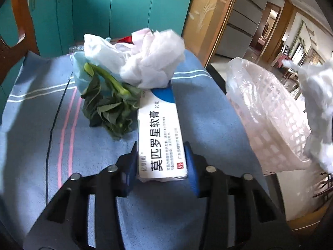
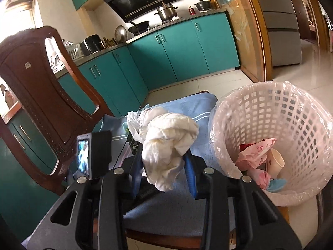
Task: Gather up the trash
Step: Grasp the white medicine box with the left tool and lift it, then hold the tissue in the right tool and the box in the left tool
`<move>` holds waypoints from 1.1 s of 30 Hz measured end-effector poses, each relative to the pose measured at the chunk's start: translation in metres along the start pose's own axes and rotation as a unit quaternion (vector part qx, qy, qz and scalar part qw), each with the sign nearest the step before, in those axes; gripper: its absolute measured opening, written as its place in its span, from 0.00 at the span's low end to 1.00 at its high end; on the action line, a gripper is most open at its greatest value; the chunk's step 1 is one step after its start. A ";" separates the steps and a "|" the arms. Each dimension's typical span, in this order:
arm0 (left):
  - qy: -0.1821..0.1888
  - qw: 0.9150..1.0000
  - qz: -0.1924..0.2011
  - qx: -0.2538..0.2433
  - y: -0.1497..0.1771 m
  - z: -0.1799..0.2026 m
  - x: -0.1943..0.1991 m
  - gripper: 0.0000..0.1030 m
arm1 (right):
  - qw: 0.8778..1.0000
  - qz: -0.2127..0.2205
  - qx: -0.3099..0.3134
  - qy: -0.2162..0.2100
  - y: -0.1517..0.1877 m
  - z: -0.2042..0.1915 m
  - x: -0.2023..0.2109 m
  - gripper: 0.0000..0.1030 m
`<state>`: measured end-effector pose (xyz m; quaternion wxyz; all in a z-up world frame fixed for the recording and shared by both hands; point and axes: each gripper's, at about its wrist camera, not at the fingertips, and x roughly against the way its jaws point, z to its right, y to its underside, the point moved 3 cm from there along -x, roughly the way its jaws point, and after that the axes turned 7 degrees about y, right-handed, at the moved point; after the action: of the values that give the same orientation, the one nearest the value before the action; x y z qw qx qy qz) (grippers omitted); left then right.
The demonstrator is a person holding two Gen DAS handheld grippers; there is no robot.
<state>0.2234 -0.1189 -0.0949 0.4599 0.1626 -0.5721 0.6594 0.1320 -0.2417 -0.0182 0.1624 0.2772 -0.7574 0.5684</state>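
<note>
Right, both claws loaded. The left gripper (image 1: 161, 158) has its jaws closed partway onto the near end of the white ointment box (image 1: 160, 133), pads pressing its long sides; the box lies on the blue cloth (image 1: 208, 112), far end tucked under the tissue pile (image 1: 143, 58), greens (image 1: 108, 106) just beside it. The right gripper (image 2: 163, 162) is clamped on a crumpled tissue wad (image 2: 168, 141), held off the cloth, near the lined basket (image 2: 270, 129) that already has wrappers and a cup in it.

Risks: the box is gripped only at one end, so lifting could let it pivot or slip, and it may drag the tissue pile off with it. The wad hangs loose below the jaws; a tail could catch the basket rim or miss and drop to the floor.
</note>
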 end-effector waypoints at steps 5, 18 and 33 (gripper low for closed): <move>0.013 1.000 0.010 -0.015 0.014 0.007 0.031 0.39 | 1.000 0.000 -0.005 0.001 0.003 0.004 0.004 0.35; 0.012 0.986 0.167 -0.011 0.076 -0.016 0.208 0.40 | 0.998 0.011 0.052 -0.017 0.035 -0.034 0.034 0.35; -0.050 0.985 0.164 0.017 0.088 -0.047 0.211 0.40 | 0.995 0.012 0.100 -0.014 0.045 -0.060 0.026 0.35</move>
<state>0.0578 0.0188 -0.0053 0.3135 0.1068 -0.6021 0.7265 0.0795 -0.1818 -0.0202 0.1163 0.2913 -0.7023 0.6391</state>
